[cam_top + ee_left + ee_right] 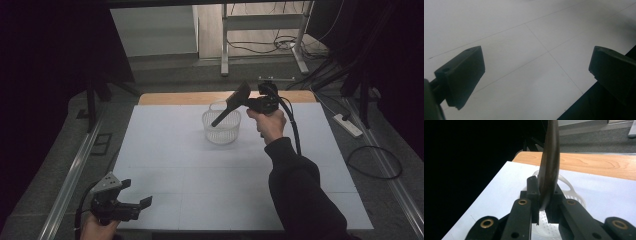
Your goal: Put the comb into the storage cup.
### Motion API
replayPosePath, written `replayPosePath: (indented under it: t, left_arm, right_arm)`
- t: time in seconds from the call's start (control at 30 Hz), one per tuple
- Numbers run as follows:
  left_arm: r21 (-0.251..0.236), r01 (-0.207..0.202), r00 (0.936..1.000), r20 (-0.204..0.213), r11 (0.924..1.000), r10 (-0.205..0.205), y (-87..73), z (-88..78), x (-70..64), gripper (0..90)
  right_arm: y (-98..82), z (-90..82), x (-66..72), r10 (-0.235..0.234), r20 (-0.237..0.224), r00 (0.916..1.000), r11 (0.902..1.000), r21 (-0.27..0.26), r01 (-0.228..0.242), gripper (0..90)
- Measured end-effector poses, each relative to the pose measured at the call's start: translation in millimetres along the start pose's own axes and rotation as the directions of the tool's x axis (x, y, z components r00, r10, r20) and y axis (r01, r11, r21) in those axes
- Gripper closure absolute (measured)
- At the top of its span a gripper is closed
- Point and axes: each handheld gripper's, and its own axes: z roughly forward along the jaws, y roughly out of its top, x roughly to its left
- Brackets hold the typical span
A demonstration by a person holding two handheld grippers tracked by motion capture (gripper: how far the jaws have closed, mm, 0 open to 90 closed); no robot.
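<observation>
Dim room, dark drapes at both sides; a metal frame and loose cables on the floor beyond the desk [165,200]. White sheet covers most of the desk, with a strip of bare wood at the far edge.

Basket [221,131]: white, perforated, round, standing upright on the sheet toward the far middle. One loop handle shows on its far rim. In the right gripper view the basket [574,196] lies just beyond and below the fingers.

Right gripper [250,104]: held in the right hand [269,125] above the desk, just right of the basket, cable trailing back over the sleeve. Its fingers [533,187] are pinched on a dark spatula [232,104]. The spatula is tilted: its flat blade is up at the far right, and its handle slants down to the left, with the tip over the basket's mouth. Whether the tip touches the basket, cannot tell. In the right gripper view the spatula [549,160] shows edge-on, rising from between the fingers.

Left gripper [135,205]: at the near left corner of the desk, held low, well apart from the basket. Fingers [461,75] spread wide, nothing between them, bare white sheet beneath.
</observation>
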Motion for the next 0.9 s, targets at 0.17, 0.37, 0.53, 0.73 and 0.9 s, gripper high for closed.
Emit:
replayPosePath:
  t: [0.17, 0.37, 0.53, 0.73, 0.9]
  left_arm:
    - [0.000, 0.001, 1.0000, 0.002, 1.0000, -0.001, -0.1, -0.2, 0.4, 1.3]
    - [0.001, 0.003, 1.0000, 0.003, 1.0000, -0.003, -0.1, -0.2, 0.6, 1.3]
    - [0.002, 0.006, 1.0000, 0.005, 1.0000, -0.006, -0.1, -0.2, 1.1, 1.4]
    - [0.002, 0.007, 1.0000, 0.006, 1.0000, -0.007, -0.1, -0.2, 1.2, 1.5]
    - [0.003, 0.005, 1.0000, 0.006, 1.0000, -0.005, -0.1, -0.2, 1.1, 1.6]
  right_arm:
    - [-2.6, 4.7, -0.2, -0.005, 0.004, 1.0000, 1.0000, 0.008, 0.005, 83.5]
    - [-8.3, 11.9, -3.8, 0.007, 0.002, 1.0000, 0.9998, 0.017, -0.007, 83.5]
    - [-13.9, 17.0, -9.0, 0.026, 0.001, 0.9997, 0.9994, 0.021, -0.026, 83.5]
    - [-18.8, 21.6, -14.9, 0.041, 0.002, 0.9992, 0.9987, 0.031, -0.041, 83.5]
    - [-22.4, 25.0, -18.4, 0.058, -0.003, 0.9983, 0.9976, 0.038, -0.057, 83.5]
